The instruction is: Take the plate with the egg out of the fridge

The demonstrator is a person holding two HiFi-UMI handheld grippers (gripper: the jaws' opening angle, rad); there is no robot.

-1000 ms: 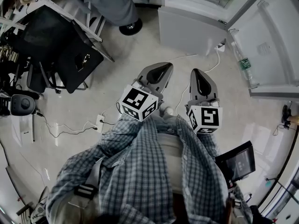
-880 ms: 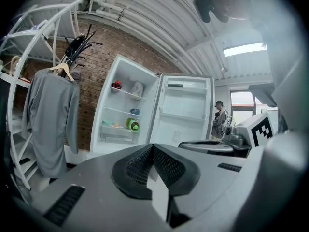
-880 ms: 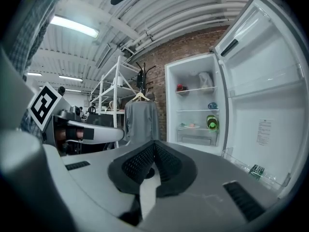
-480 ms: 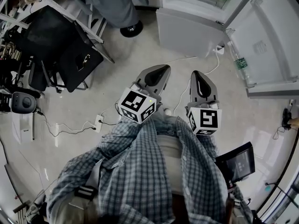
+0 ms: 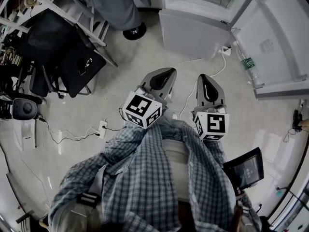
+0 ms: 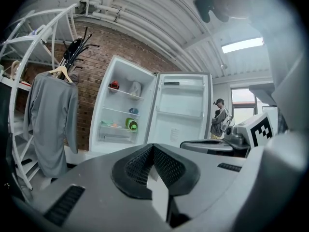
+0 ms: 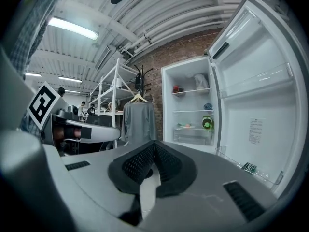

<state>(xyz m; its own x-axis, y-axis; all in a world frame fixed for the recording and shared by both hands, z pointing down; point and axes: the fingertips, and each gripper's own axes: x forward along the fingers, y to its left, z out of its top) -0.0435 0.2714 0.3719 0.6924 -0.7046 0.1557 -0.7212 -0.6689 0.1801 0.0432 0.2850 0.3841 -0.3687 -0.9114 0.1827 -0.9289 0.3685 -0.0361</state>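
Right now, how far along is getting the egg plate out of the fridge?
Done: the fridge door stands open. In hand: nothing. The left tool and right tool are both shut and empty, pointed at the fridge from well short of it. Left: reach what looks like the plate low inside, too small to confirm the egg, then grip it and bring it out.

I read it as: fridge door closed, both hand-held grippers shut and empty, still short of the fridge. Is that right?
Not quite. The fridge door is open, not closed. The left gripper view shows it swung wide beside the fridge. The rest holds: the left hand-held gripper and the right hand-held gripper are both shut and empty, short of the fridge.
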